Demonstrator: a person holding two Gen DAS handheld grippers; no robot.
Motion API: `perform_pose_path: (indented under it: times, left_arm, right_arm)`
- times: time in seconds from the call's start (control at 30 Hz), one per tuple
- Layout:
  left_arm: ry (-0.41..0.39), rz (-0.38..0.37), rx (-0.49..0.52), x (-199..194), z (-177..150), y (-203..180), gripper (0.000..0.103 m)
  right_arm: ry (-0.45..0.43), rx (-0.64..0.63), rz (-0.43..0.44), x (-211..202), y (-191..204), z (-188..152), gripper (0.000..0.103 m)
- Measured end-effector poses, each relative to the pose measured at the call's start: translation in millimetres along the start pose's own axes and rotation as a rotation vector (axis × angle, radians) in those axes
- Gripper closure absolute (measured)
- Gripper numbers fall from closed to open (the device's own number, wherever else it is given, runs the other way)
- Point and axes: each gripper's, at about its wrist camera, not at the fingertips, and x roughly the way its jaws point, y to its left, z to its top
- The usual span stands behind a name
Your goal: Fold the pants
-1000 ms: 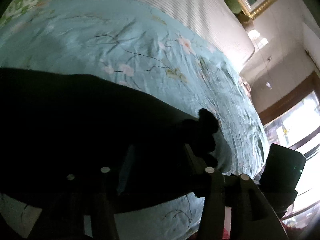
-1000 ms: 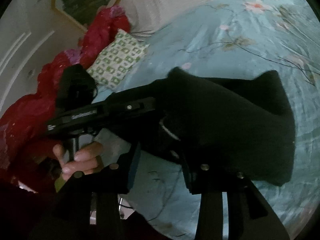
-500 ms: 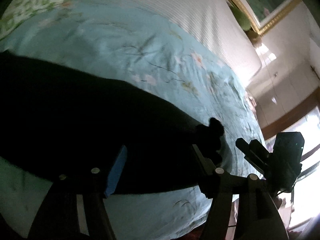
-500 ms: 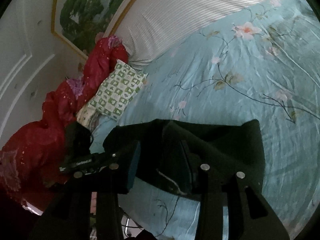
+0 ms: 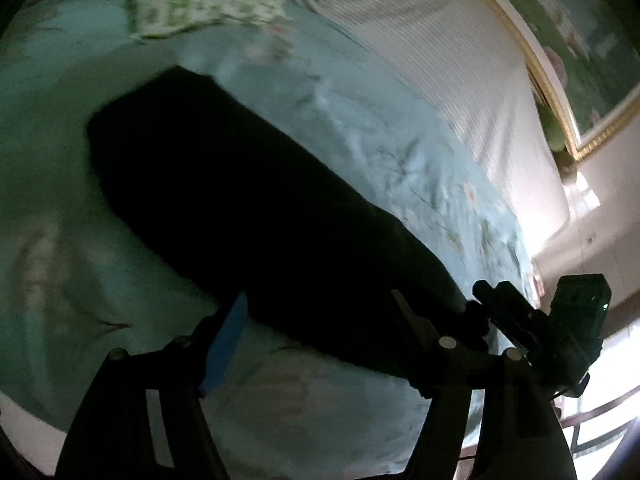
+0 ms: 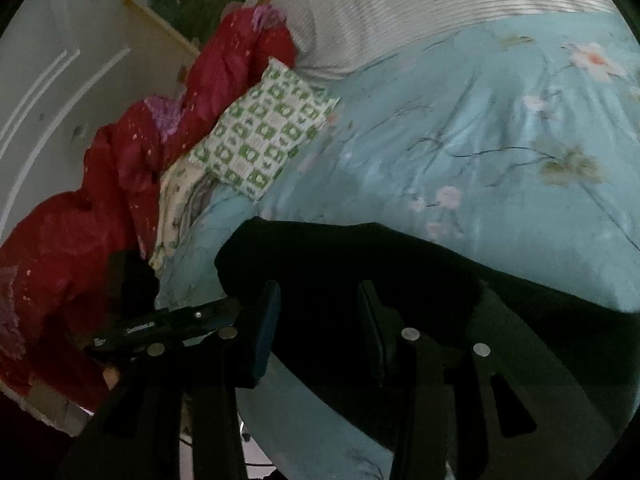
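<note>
Black pants [image 5: 260,208] lie folded in a long strip across the blue floral bedspread [image 5: 380,140]. My left gripper [image 5: 316,308] hovers over their near edge, its jaws wide and still opening; its blue pad stands clear of the cloth. My right gripper [image 6: 318,300] is over the other end of the pants [image 6: 400,264]. Black cloth fills the gap between its jaws, which are opening slightly. In this dark view I cannot tell whether the pads press on it. In the left wrist view the right gripper [image 5: 480,290] sits at the strip's right end.
A green-and-white pillow [image 6: 264,136] and a heaped red quilt [image 6: 120,168] lie at the left of the bed. A striped headboard [image 5: 440,60] and a gold-framed painting [image 5: 560,92] stand behind. The bed's front edge runs just below both grippers. A hand [image 6: 112,376] holds the left gripper.
The left jaws have spread wide and let the cloth go; that gripper has drawn back, so the whole strip shows. The raised bunch at the right end has settled flat.
</note>
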Motion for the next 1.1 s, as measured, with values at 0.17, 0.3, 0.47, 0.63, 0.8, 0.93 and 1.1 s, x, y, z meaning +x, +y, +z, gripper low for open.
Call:
perform_pose_path:
  times: [0.17,0.3,0.47,0.63,0.8,0.93,1.1]
  left_arm:
    - [-0.04,0.061,-0.086,-14,4,30,0.029]
    - [-0.052,0.082,-0.151,-16,10,51,0.029]
    - [-0.07,0.102,-0.183,-14,19,65,0.029]
    - [-0.063,0.097,-0.213,-3,29,76,0.029]
    - [-0.062,0.091,-0.224,3,36,85,0.03]
    - [-0.068,0.087,-0.225,6,40,90,0.035]
    - [-0.069,0.084,-0.23,10,44,95,0.042]
  right_arm:
    - [0.047,-0.048,0.021,32,18,15,0.053]
    - [0.088,-0.086,0.038,54,29,23,0.053]
    - [0.163,-0.14,0.038,87,40,35,0.052]
    - [0.225,-0.213,0.037,122,51,51,0.051]
    - [0.299,-0.284,0.023,163,57,70,0.048]
    - [0.358,-0.352,0.029,198,67,82,0.048]
    - [0.448,-0.422,0.068,244,83,87,0.048]
